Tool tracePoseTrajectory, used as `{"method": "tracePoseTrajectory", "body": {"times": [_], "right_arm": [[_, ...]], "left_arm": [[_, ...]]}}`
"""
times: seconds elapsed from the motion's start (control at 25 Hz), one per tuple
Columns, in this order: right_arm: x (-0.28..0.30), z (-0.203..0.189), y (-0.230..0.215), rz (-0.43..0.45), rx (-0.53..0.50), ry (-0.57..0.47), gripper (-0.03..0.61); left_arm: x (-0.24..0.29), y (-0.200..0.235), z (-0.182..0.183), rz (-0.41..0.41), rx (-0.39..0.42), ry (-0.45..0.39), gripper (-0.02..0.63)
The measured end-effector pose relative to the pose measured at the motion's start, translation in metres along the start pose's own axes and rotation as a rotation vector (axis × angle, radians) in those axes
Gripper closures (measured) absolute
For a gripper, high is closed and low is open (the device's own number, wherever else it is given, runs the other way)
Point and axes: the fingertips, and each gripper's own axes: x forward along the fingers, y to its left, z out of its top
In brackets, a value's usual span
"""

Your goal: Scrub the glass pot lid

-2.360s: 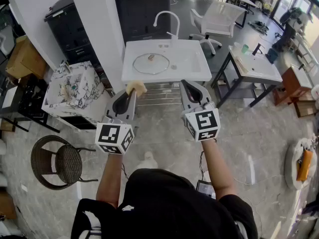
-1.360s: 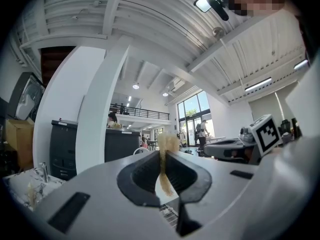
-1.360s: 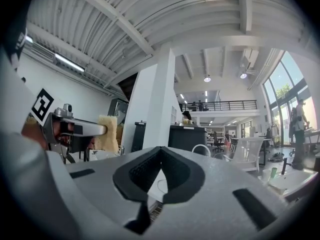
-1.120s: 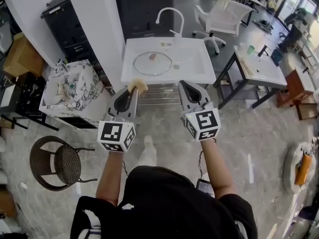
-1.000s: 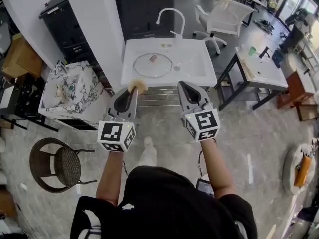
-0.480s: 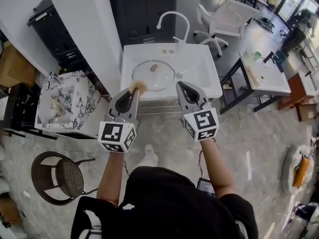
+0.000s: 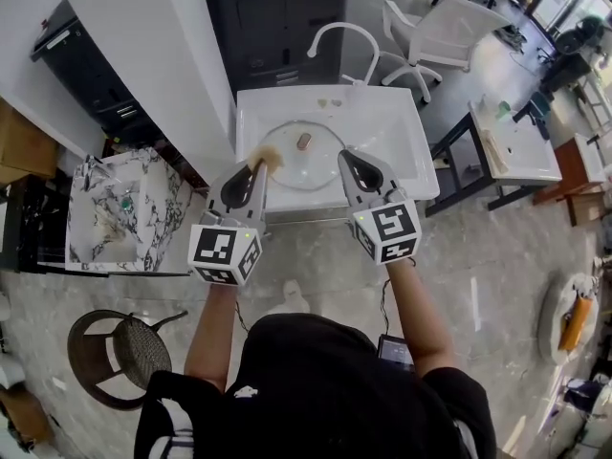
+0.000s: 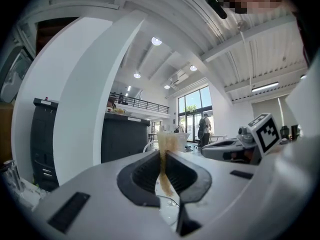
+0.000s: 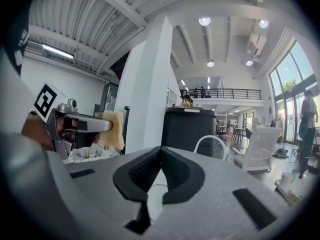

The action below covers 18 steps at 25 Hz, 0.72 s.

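Note:
The round glass pot lid (image 7: 304, 154) with a brown knob lies in the white sink (image 7: 387, 127), under the curved faucet (image 7: 335, 32). My left gripper (image 7: 256, 163) is shut on a yellow sponge (image 7: 267, 157), which hangs over the lid's left rim; whether it touches the glass I cannot tell. In the left gripper view the sponge (image 8: 167, 144) stands pinched between the dark pads. My right gripper (image 7: 346, 157) is shut with nothing in it, over the sink's front edge just right of the lid. Its pads meet (image 9: 161, 151); the sponge (image 9: 114, 129) shows at the left.
A white pillar (image 7: 153, 46) and a black cabinet (image 7: 277, 17) stand behind the sink. A marble-patterned stand (image 7: 110, 213) and a wicker chair (image 7: 120, 352) are at the left. A white office chair (image 7: 449, 22) and a white table (image 7: 521, 142) are at the right.
The person has walked up to the sink. Both grippers, earlier over the floor short of it, now reach over its front edge, the sponge at the lid.

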Motion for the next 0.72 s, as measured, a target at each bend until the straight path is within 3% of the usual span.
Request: {"method": "tracePoseTrajectory", "body": {"times": [0.4, 0.72], "right_arm": [[0.039, -0.037, -0.010, 0.015, 0.018, 0.110, 0.581], [0.064, -0.082, -0.024, 0.080, 0.029, 0.202, 0.581]], "left_arm": [[0.035, 0.025, -0.024, -0.042, -0.017, 0.051, 0.594], [0.065, 0.032, -0.046, -0.040, -0.019, 0.091, 0.594]]}}
